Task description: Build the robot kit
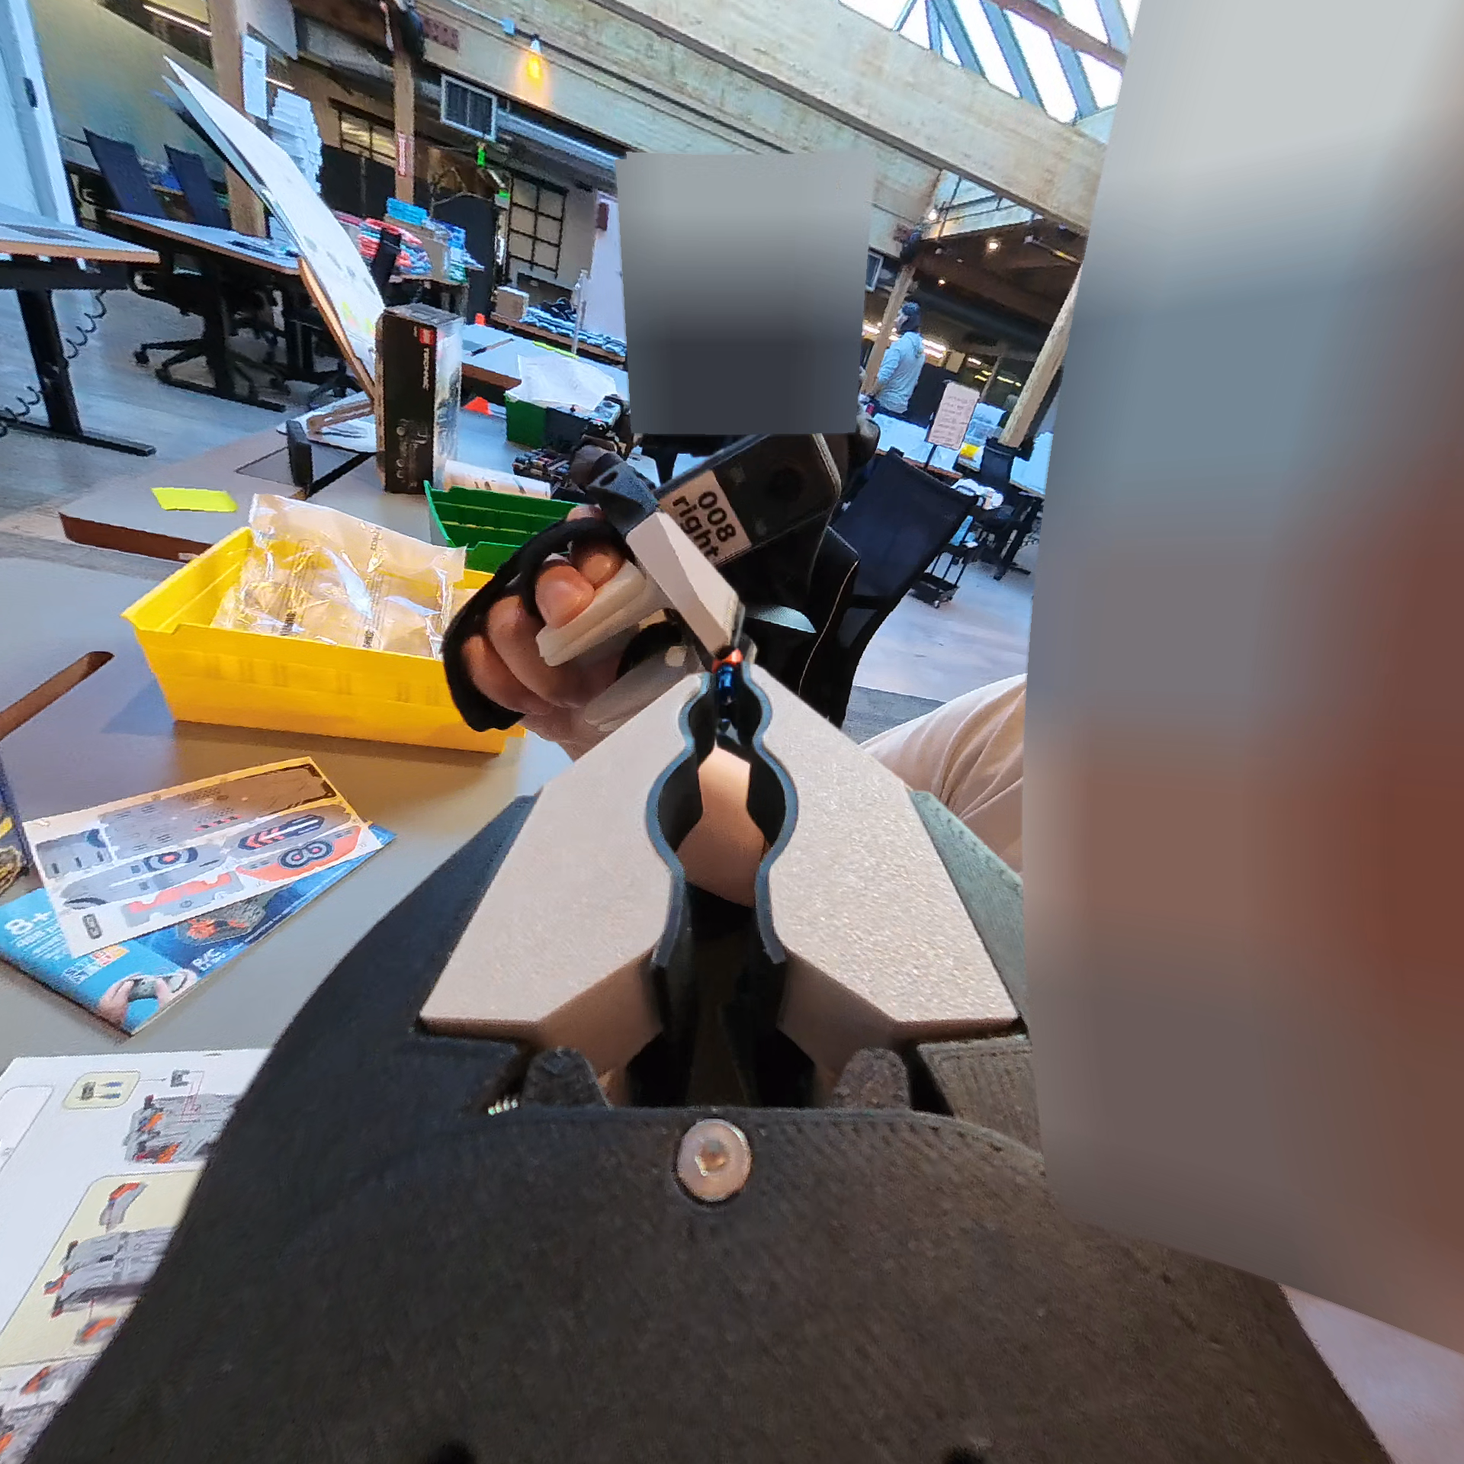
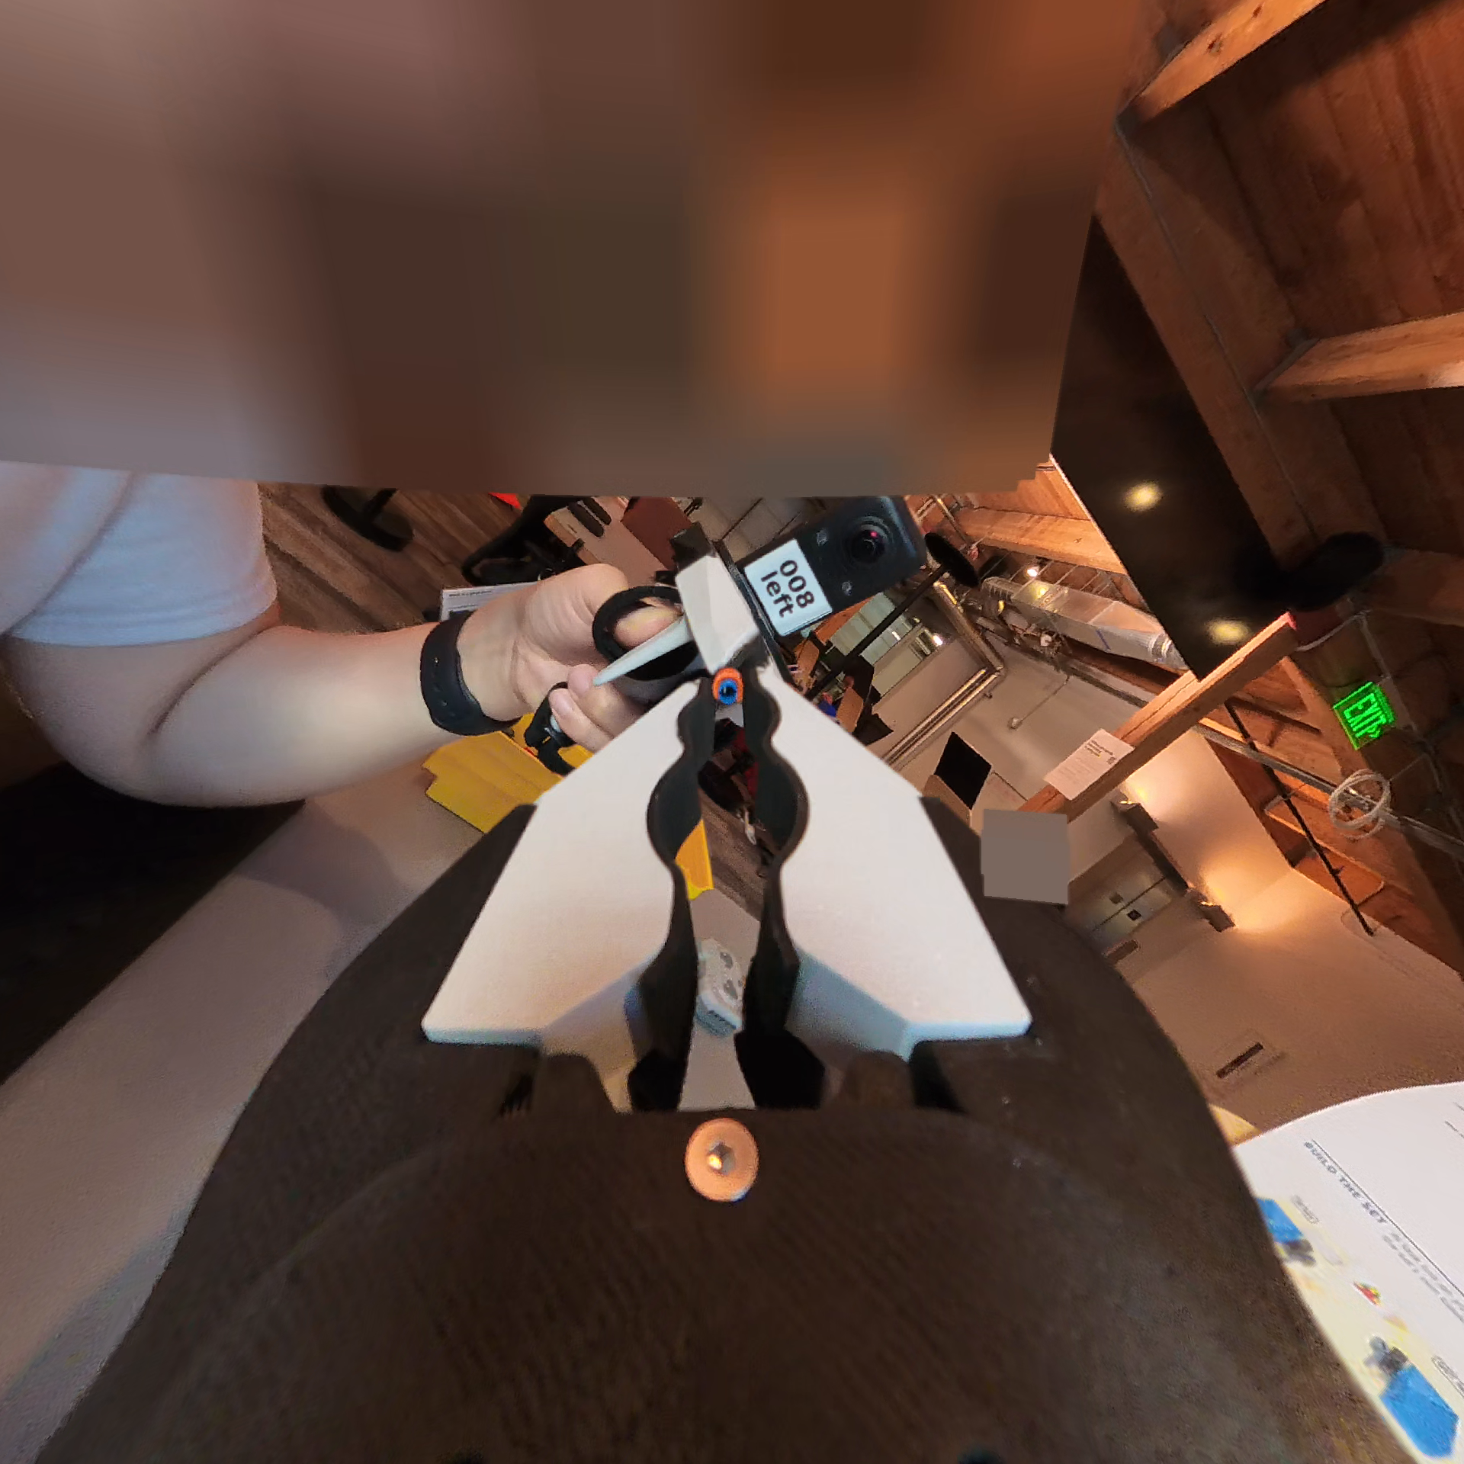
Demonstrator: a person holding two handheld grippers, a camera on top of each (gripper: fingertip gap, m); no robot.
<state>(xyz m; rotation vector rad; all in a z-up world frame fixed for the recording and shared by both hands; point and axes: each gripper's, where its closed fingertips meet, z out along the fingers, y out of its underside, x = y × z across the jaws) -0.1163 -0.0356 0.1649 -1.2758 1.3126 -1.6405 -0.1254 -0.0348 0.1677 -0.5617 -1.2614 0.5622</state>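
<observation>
A: Where is the left claw (image 1: 725, 697)?

B: Raised above the grey counter (image 1: 444, 784). Its white fingers are drawn narrow, and the tips meet on a small blue pin with an orange ring (image 1: 727, 675).

A: And the right claw (image 2: 726, 701)?

B: Also narrow. In its own view the same pin (image 2: 726, 688) shows end-on between its tips, orange around blue. The two claws meet nose to nose at that pin, both clear of the counter.

A: Who holds them?

B: A person. One hand (image 1: 547, 634) is wrapped through the black handle of the right claw. The other hand (image 2: 547, 642) grips the left one, with a black wristband (image 2: 447, 681) on that arm.

A: What lies below?

B: To the left stands a yellow plastic bin (image 1: 317, 689) with clear plastic bags (image 1: 341, 586) in it, and a green plastic bin (image 1: 491, 515) is just behind it. Nearer the camera a printed sticker sheet (image 1: 198, 840) lies on a blue booklet (image 1: 158, 974). An open white instruction booklet (image 1: 95, 1188) is at the bottom left edge. A tall black cardboard box (image 1: 416, 396) stands upright farther back.

A: Anything else?

B: Through the gap in the right claw, a small pale grey part (image 2: 721, 982) lies on the counter; I cannot tell what it is
</observation>
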